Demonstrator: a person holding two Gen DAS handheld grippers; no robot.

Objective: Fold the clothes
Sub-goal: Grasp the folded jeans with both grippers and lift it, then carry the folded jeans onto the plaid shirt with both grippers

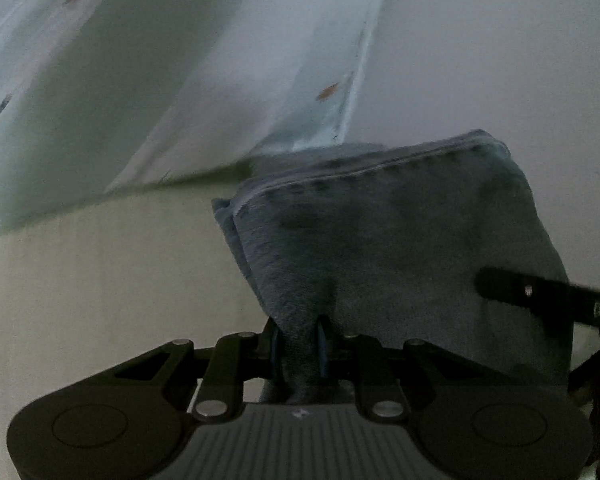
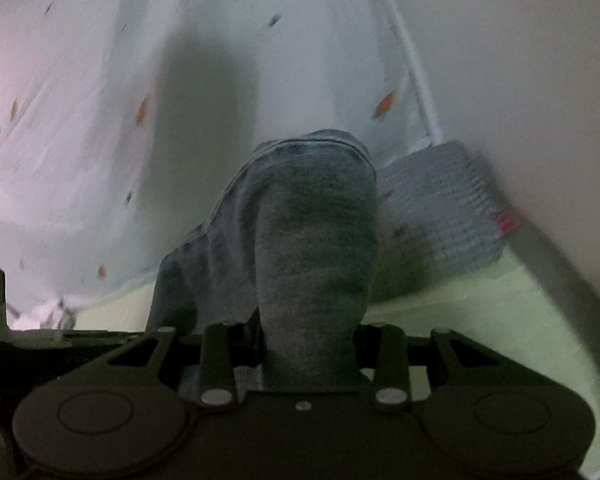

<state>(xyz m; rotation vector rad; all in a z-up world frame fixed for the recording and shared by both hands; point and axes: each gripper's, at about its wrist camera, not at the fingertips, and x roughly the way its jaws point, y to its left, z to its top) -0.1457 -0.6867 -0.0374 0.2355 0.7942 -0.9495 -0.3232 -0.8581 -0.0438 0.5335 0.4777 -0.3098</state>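
Note:
A blue-grey fleecy garment [image 1: 400,232] with a stitched hem hangs lifted in front of the left wrist camera. My left gripper [image 1: 299,340] is shut on a bunched part of its lower edge, the blue pads pressed into the cloth. In the right wrist view the same garment [image 2: 312,240] rises as a thick fold straight from my right gripper [image 2: 310,344], which is shut on it; the fingertips are hidden by the fabric. The right gripper's black finger [image 1: 540,292] shows at the right of the left wrist view, against the cloth.
A white curtain [image 2: 100,120] with small orange and dark marks hangs behind, its edge beside a plain wall [image 1: 500,60]. A pale green surface [image 2: 480,312] lies below. A grey knitted folded item [image 2: 440,208] rests on it at the right, next to a pale rod [image 2: 420,80].

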